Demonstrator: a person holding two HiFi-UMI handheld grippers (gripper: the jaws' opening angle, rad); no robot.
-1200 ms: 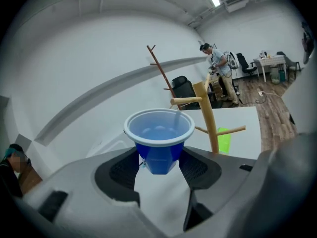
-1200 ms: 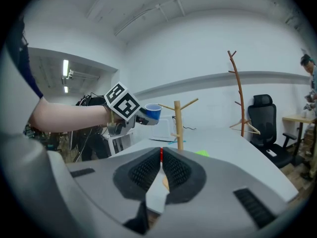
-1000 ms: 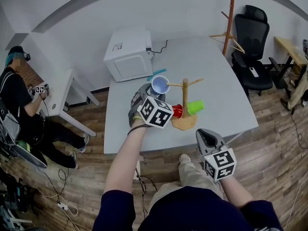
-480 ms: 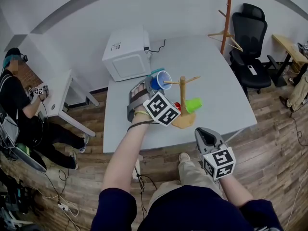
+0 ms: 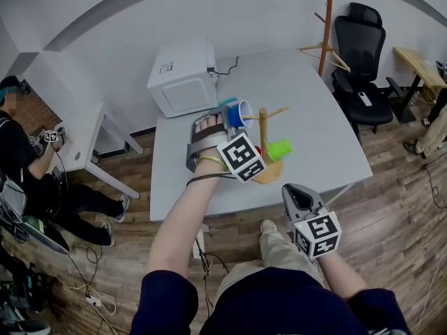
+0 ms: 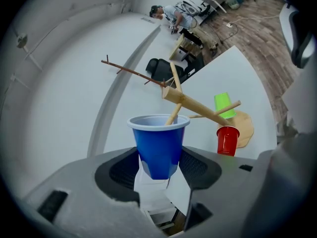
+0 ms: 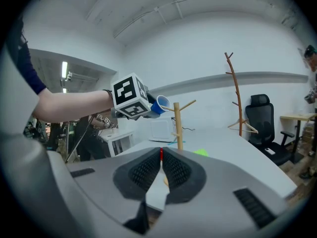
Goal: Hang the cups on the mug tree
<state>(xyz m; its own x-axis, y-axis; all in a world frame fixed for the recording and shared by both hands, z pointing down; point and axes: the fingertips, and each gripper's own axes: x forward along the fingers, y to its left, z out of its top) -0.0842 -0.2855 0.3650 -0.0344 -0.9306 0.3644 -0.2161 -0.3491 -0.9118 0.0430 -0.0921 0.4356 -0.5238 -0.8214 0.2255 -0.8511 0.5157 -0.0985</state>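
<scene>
My left gripper is shut on a blue cup, which lies on its side with its mouth toward the wooden mug tree. In the left gripper view the pads squeeze the blue cup and the end of a peg reaches into its mouth. A green cup and a red cup hang low on the tree above its round base. My right gripper is shut with nothing in it, held off the table's near edge and pointing at the tree.
A white box-shaped appliance stands at the grey table's far left corner, with a teal object beside it. Behind the table are a wooden coat stand and a black office chair. A person sits at a small desk at left.
My left gripper has rolled, turning the blue cup's mouth from upward to sideways, and has moved it up to the tree's upper peg. The right gripper has stayed put.
</scene>
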